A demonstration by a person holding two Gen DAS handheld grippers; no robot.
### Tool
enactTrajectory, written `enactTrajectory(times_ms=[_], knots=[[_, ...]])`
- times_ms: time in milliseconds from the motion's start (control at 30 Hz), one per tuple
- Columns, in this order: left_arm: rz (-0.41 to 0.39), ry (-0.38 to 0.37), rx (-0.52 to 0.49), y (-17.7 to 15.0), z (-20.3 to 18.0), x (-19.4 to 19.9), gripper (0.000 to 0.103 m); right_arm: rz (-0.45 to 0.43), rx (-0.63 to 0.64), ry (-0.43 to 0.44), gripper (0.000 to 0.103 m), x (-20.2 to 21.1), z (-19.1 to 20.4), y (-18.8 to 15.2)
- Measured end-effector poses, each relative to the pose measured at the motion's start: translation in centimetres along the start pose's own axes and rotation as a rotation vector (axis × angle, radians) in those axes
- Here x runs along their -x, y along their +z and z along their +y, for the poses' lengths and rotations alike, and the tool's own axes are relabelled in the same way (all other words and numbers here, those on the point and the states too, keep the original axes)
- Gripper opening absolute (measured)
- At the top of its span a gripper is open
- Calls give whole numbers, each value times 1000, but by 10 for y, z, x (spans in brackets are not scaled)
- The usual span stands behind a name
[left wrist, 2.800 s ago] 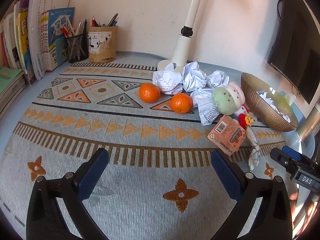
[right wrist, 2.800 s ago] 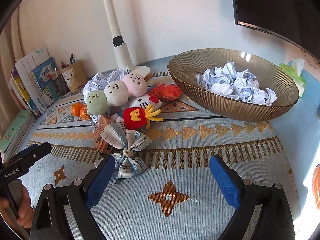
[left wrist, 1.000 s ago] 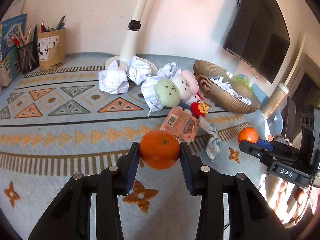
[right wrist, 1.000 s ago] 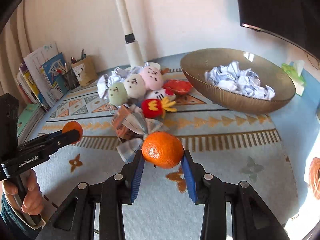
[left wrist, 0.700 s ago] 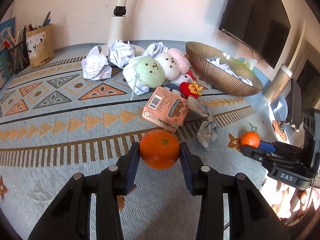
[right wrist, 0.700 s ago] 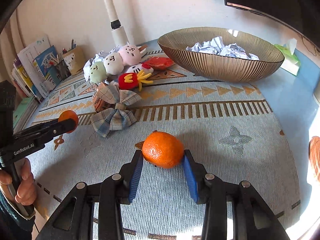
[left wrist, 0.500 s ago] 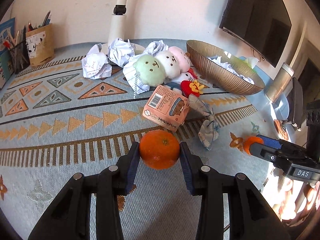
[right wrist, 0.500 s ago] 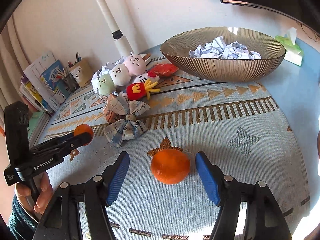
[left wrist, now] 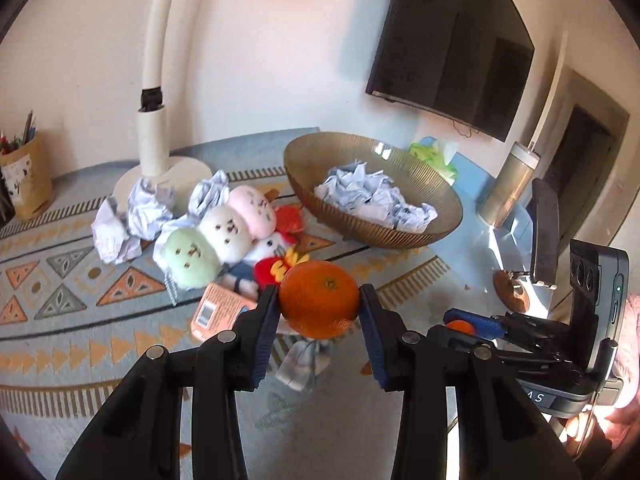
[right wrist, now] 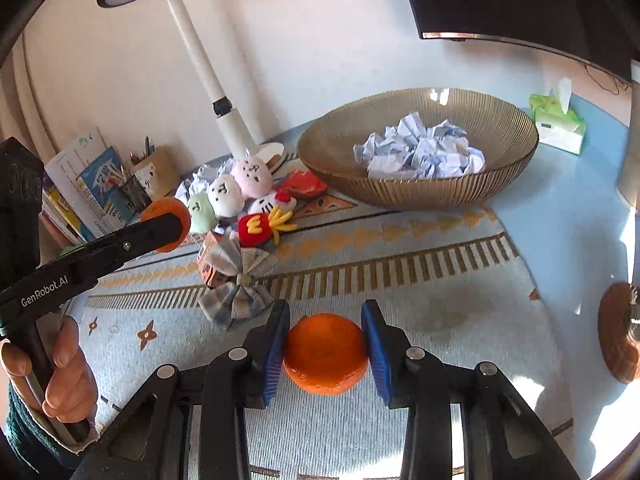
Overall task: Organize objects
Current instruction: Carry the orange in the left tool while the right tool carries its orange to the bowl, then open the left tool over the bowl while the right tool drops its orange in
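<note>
My left gripper (left wrist: 319,300) is shut on an orange (left wrist: 319,299) and holds it above the patterned mat (left wrist: 80,280); it also shows in the right wrist view (right wrist: 166,224). My right gripper (right wrist: 325,346) has its blue pads against the sides of a second orange (right wrist: 325,354), which rests low over the mat's front part (right wrist: 440,300). A brown ribbed bowl (right wrist: 508,168) with crumpled paper (right wrist: 420,154) stands at the back right.
Plush toys (left wrist: 224,232), an orange box (left wrist: 216,314), a plaid bow (right wrist: 236,292) and loose paper balls (left wrist: 132,216) lie mid-mat. A white lamp (left wrist: 154,112), pen holder (right wrist: 156,176), books (right wrist: 80,184), tissue box (right wrist: 558,124) and a tumbler (left wrist: 508,184) stand around.
My right gripper, which had opened around its orange half a second ago, has closed on it again. My left gripper has lifted its orange and turned right.
</note>
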State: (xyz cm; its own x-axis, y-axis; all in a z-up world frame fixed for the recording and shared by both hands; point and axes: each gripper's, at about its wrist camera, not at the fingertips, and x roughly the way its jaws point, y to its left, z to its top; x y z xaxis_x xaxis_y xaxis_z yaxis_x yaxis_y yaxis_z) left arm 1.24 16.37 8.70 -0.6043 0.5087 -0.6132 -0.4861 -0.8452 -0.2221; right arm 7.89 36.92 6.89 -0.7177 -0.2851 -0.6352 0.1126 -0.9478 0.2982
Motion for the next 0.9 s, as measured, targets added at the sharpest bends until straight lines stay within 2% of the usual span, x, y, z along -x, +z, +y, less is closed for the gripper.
enactTrajectory(times_ms=[67, 200, 300, 400, 433, 467, 500, 533, 600, 667, 767, 867, 900], knots=[[-28, -28, -32, 22, -12, -4, 37, -63, -13, -8, 36, 12, -7, 24], [-63, -12, -85, 66, -33, -27, 37, -167, -84, -103, 36, 19, -28, 73], [-59, 14, -74, 85, -37, -55, 37, -185, -144, -205, 36, 9, -47, 101], [-52, 22, -84, 98, -40, -82, 37, -192, -142, -255, 38, -6, -60, 123], [-58, 27, -83, 101, -40, -87, 45, -179, -141, -265, 42, -11, -63, 129], [-57, 23, -78, 103, -40, -91, 66, -174, -148, -273, 54, -11, -68, 133], [-57, 17, -67, 105, -38, -93, 79, -182, -158, -276, 60, -8, -72, 134], [-75, 11, -51, 105, -36, -90, 94, -196, -162, -272, 61, -4, -73, 134], [-115, -3, -30, 101, -29, -77, 96, -207, -150, -245, 61, 5, -71, 130], [-120, -1, -15, 95, -20, -62, 96, -204, -118, -218, 61, 12, -59, 121], [-156, 54, 14, 76, -1, -24, 96, -193, -27, -165, 61, 21, -26, 102], [-197, 149, 84, 43, 31, 21, 102, -193, 82, -92, 70, 24, 17, 75], [-210, 191, 120, 30, 43, 34, 102, -186, 109, -56, 82, 20, 29, 63]])
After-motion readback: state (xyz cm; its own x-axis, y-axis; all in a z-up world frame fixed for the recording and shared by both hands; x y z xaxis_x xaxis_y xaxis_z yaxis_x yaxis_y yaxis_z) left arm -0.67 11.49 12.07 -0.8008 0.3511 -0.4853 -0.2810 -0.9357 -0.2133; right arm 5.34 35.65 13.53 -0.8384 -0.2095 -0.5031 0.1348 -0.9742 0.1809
